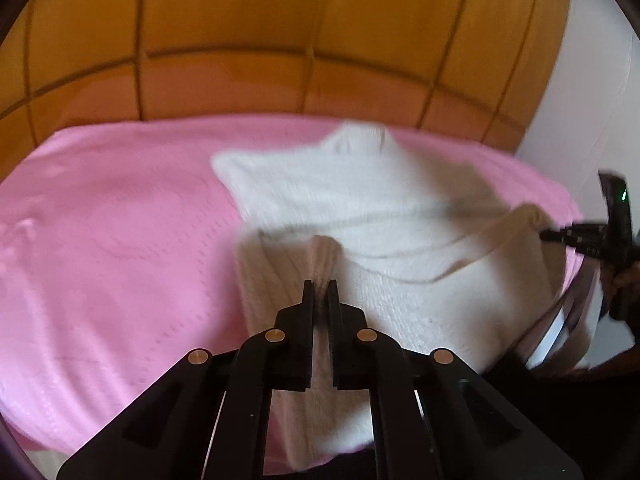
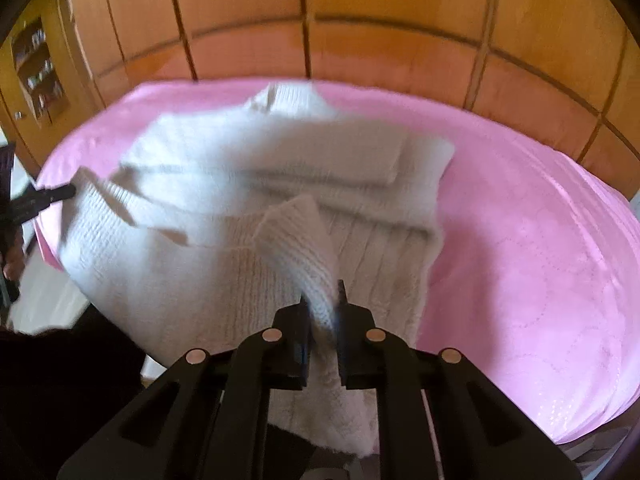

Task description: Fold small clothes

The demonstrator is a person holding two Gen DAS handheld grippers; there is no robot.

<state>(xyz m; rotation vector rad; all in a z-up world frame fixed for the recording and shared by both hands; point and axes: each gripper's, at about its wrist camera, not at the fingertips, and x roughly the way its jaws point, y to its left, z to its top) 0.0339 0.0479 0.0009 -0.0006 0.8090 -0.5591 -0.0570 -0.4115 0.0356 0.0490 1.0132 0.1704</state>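
1. Sweater [image 1: 400,216], a cream knitted one, is lying spread over the pink bedsheet [image 1: 112,240] of a bed, in front of a brown panelled headboard [image 1: 240,40]; its near part is hanging over the bed's edge, and both views are blurring with motion.
2. On the left, the left gripper [image 1: 320,286] is pinching a ribbed fold of the sweater near its lower hem, with the jaws clenched close together on the knit.
3. On the right, the right gripper [image 2: 322,290] is gripping a raised flap of the same sweater [image 2: 248,184], the jaws clamped on the thick knit, which is peaking up above the fingertips.
4. In the left wrist view the right gripper [image 1: 548,235] is showing at the far right edge, holding a corner of the cloth taut; in the right wrist view the left gripper [image 2: 70,191] is showing at the far left, doing the same.
5. My judgement: the hem is being carried toward the collar. To do this well, both hands should be travelling level and at one pace, keeping the held edge taut and straight so that it is landing square on the upper part, without dragging the bedsheet [image 2: 540,240].
6. No brand, label or writing is readable anywhere; a faint marking on the far gripper is too blurred to tell.
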